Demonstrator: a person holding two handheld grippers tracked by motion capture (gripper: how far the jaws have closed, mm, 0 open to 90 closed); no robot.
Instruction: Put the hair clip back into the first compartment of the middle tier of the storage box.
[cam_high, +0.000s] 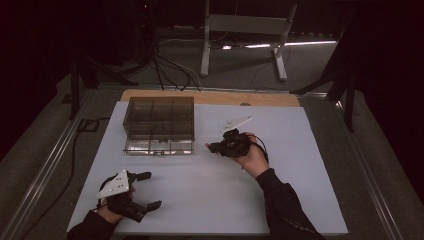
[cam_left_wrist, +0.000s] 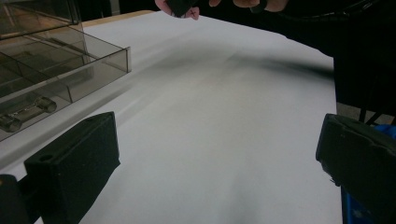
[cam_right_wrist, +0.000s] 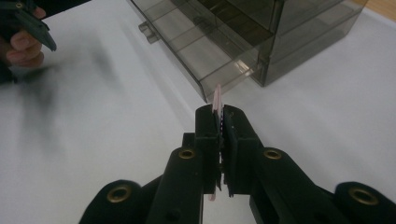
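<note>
Right hand-held gripper (cam_right_wrist: 219, 121) is clamped fully shut on a thin pink strip (cam_right_wrist: 217, 97), maybe a card or flat tag, too thin to tell. The strip stands on edge between the pads; its long axis runs along the jaws, and its free end pokes past the tips toward the open drawer (cam_right_wrist: 205, 56) of the smoky clear organizer box (cam_high: 159, 125). In the right gripper view the strip tip sits just short of the drawer's front corner, apart from it, above the white table (cam_high: 215, 195).

Step in hand, as I read it: carrying the strip to the pulled-out drawer for drop-off. Next move calls for bringing the tips over a compartment, tipping the strip down so it clears the front wall, then opening the jaws. Thin strip may stick to a pad.

Left hand-held gripper (cam_high: 137, 192) rests near the table's near-left edge, jaws spread wide, nothing between them, well apart from the box. In the left gripper view the drawer shows small metal cylinders (cam_left_wrist: 25, 112) lying in one compartment.
</note>
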